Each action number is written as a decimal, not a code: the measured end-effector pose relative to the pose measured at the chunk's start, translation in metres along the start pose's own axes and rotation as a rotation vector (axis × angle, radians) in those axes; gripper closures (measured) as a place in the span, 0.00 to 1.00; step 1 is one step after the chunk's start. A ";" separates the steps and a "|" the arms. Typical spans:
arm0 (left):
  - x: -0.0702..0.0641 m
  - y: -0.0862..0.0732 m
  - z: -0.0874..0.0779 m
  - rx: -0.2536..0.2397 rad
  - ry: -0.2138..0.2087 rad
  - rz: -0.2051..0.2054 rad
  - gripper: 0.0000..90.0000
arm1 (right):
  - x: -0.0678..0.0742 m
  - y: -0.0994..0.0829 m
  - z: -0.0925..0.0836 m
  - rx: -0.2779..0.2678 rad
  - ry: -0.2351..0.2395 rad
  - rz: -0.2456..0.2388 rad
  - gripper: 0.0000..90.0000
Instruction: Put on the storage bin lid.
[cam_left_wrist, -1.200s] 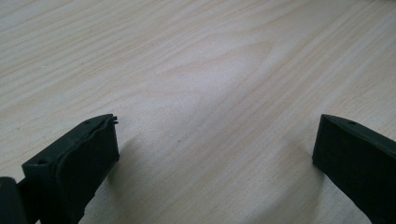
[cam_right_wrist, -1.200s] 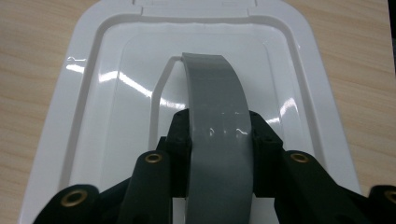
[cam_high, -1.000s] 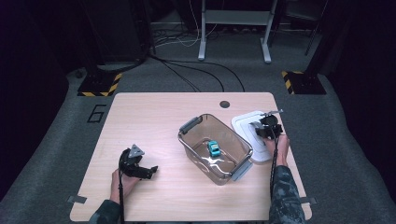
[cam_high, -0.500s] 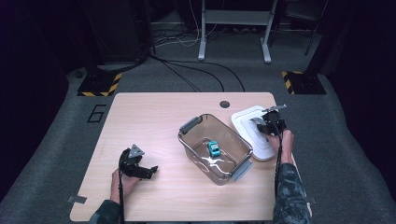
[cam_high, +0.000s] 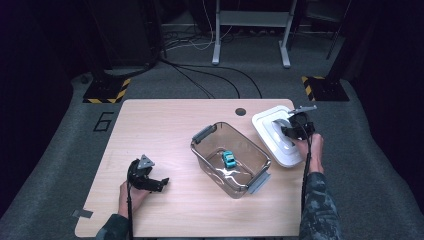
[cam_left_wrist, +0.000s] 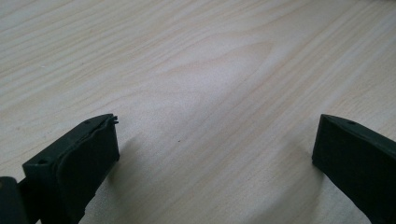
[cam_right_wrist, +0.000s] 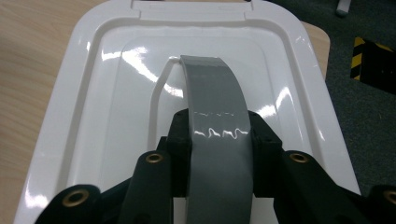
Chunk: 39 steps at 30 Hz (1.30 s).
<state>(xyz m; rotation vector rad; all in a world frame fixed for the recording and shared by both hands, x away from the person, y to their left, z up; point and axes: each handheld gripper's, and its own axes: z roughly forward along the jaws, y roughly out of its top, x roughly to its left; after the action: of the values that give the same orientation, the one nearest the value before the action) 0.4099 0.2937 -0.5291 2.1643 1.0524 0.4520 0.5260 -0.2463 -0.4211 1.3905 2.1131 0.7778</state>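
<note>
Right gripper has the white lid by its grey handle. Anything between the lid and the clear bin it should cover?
Nothing visible blocks it. The lid sits just right of the bin; only a small teal toy car lies low inside, below the rim.

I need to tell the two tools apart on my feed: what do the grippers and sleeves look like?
Both grippers are black, with two blocky black jaws. The left gripper has a grey three-cornered plate on top; the right gripper has a grey plate at its far end. A black cable trails from each along the forearm. Both sleeves are dark camouflage.
</note>
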 end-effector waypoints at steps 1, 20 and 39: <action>0.000 0.000 0.000 0.000 0.000 0.000 0.00 | -0.001 0.001 -0.001 -0.006 0.001 -0.004 0.75; 0.000 0.000 0.000 0.000 -0.001 0.001 0.00 | 0.007 0.027 -0.026 -0.036 0.010 -0.047 0.75; 0.000 0.000 0.000 0.001 -0.001 0.001 0.00 | 0.026 0.055 -0.061 -0.080 0.086 -0.061 0.75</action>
<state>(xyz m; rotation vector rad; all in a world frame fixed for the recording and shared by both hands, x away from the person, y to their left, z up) 0.4099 0.2939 -0.5290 2.1655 1.0512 0.4516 0.5118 -0.2161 -0.3414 1.2657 2.1535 0.9019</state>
